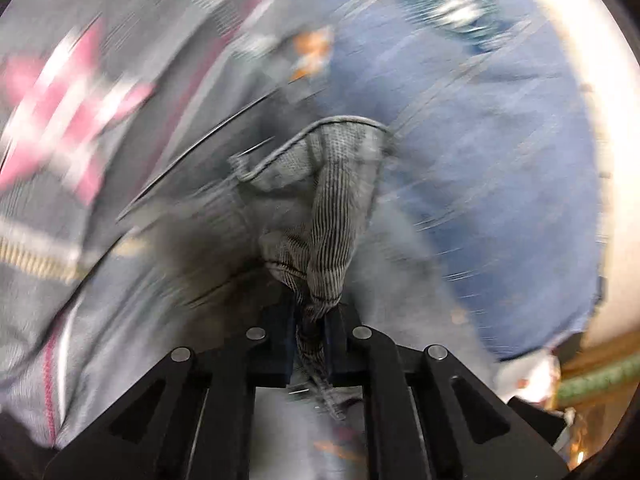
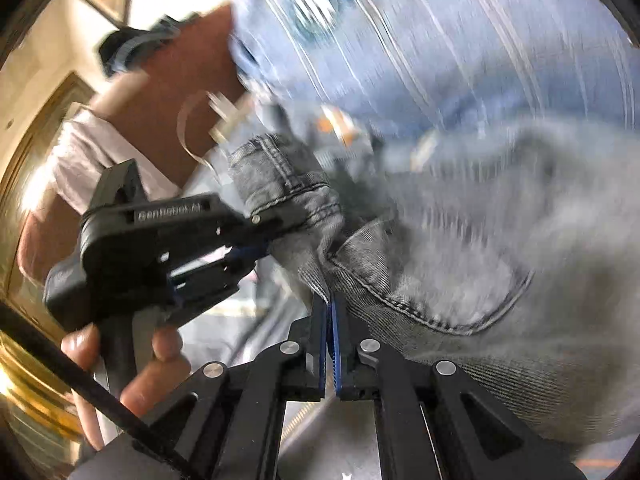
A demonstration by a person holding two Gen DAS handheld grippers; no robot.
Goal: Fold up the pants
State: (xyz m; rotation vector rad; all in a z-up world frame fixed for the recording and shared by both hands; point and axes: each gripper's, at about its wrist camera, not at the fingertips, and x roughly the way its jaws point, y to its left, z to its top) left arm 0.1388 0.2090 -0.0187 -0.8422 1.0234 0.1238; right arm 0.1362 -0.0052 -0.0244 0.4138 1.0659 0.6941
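The pants are grey denim jeans (image 2: 460, 248) with stitched seams and a curved pocket edge. In the left wrist view my left gripper (image 1: 312, 312) is shut on a bunched fold of the grey jeans (image 1: 332, 200), which rises from the jaws. In the right wrist view my right gripper (image 2: 331, 300) is shut on an edge of the jeans, close to the pocket seam. The left gripper (image 2: 264, 236) also shows there, held in a hand, clamped on the hem or waistband a short way left of my right gripper. Both views are motion-blurred.
A blue bedsheet (image 1: 500, 160) with thin stripes and printed patches lies under the jeans. A grey cloth with pink stars (image 1: 60, 112) lies at left. The person's arm (image 2: 168, 120) and hand are at left, with brass-coloured furniture (image 2: 24, 380) behind.
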